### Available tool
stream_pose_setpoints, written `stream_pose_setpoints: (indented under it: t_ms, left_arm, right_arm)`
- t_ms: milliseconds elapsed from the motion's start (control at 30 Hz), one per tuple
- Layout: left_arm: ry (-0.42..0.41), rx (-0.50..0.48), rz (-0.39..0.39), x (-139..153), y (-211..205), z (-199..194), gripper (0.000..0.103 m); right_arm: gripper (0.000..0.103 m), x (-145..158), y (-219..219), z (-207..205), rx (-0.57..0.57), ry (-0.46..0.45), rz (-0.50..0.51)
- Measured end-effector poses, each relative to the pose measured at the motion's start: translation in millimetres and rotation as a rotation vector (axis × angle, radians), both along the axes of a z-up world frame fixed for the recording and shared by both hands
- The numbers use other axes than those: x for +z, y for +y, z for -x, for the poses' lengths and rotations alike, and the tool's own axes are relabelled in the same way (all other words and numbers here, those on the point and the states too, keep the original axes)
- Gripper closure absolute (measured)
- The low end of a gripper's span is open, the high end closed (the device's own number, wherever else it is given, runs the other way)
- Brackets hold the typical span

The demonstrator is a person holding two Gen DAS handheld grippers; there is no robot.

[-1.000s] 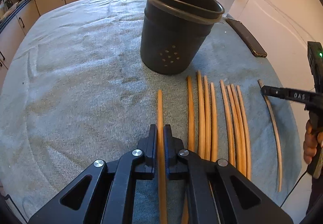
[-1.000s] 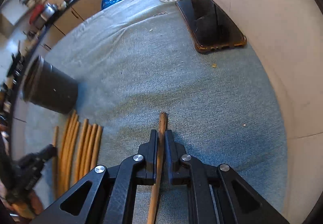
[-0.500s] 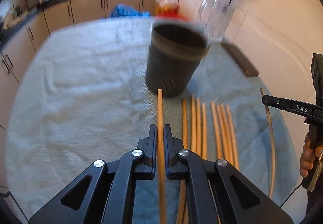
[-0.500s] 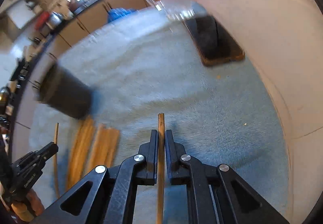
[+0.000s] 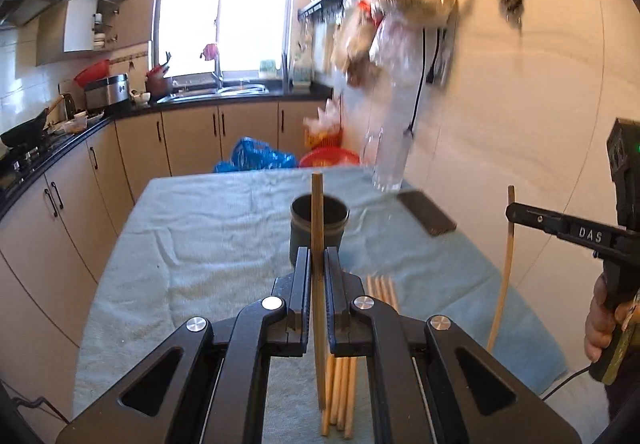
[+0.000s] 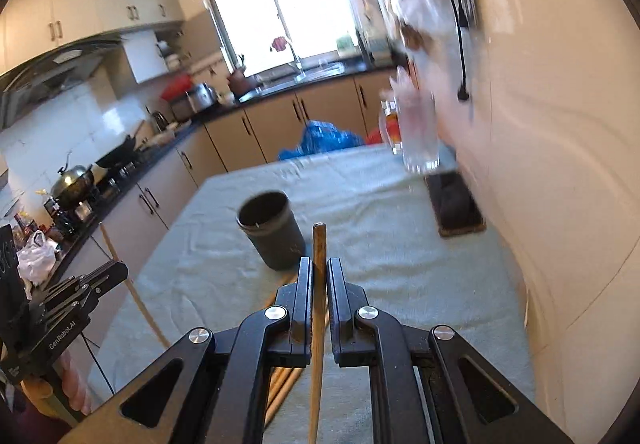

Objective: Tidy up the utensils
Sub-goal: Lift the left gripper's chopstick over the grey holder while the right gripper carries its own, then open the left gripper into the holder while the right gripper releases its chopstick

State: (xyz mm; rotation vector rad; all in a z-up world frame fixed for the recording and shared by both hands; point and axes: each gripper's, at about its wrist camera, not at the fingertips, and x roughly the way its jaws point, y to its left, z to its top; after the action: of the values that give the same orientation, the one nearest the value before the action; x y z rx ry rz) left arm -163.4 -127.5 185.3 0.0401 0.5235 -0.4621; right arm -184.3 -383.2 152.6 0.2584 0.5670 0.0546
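Chopsticks: two are held in the air, one per gripper; the rest lie loose on the towel just in front of the holder, so the sorting is, by my reading, barely begun
Table towel (image 5: 192, 244): a pale blue-green cloth spread over the whole table; probably there to stop the sticks rolling or sliding (a soft bed also lets a jaw get under a thin stick)
Utensil holder (image 5: 319, 232): a dark round cup standing upright near the middle of the table with its mouth open; it appears empty, though its inside is barely visible; it is the likely home for every stick
Loose chopsticks (image 5: 382, 286): laid side by side, parallel, on the towel between the holder and the camera; the order makes single picks easy
Left gripper (image 5: 318, 284): clamped on one chopstick (image 5: 317, 212) near its middle, tip pointing toward the holder; the mid-length hold keeps it from tipping
Right gripper (image 6: 319, 284): closed on its own chopstick (image 6: 319, 244), which stands apart from the holder (image 6: 270, 230); in the left view that stick (image 5: 507, 240) hangs down from the jaws
Phone and glass jug: well apart from the sticks, by the wall
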Motion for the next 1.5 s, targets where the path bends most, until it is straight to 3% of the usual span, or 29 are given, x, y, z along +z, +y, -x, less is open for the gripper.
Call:
stream_pose_setpoints:
  t_ms: [300, 533, 700, 900, 1033, 1300, 1367, 1400, 1500]
  left_arm:
    - [-0.065, -0.005, 0.068, 50, -6, -24, 0.097]
    - [-0.135, 0.022, 0.115, 96, -21, -74, 0.097]
    - [-0.151, 0.053, 0.141, 112, -39, -119, 0.097]
    - [-0.076, 0.082, 0.13, 86, -57, -180, 0.097]
    - [0.003, 0.092, 0.097, 53, -62, -210, 0.097]
    - [0.068, 0.111, 0.099, 22, -52, -223, 0.096]
    - [0.076, 0.103, 0.108, 22, -47, -222, 0.088]
    - [0.075, 0.103, 0.112, 23, -45, -218, 0.08]
    - [0.051, 0.109, 0.115, 29, -37, -207, 0.074]
  right_arm:
    - [0.096, 57, 1, -13, -0.001, -0.13, -0.008]
    - [0.096, 100, 10, -68, -0.021, -0.256, -0.055]
    - [0.096, 111, 22, -116, -0.061, -0.311, -0.051]
    - [0.096, 93, 23, -172, -0.131, -0.305, -0.078]
    - [0.096, 62, 23, -206, -0.156, -0.227, -0.059]
    - [0.093, 9, 15, -234, -0.126, -0.083, -0.069]
    - [0.093, 5, 15, -236, -0.123, -0.066, -0.07]
    - [0.092, 3, 14, -237, -0.122, -0.061, -0.066]
    - [0.067, 2, 15, -237, -0.114, -0.046, -0.058]
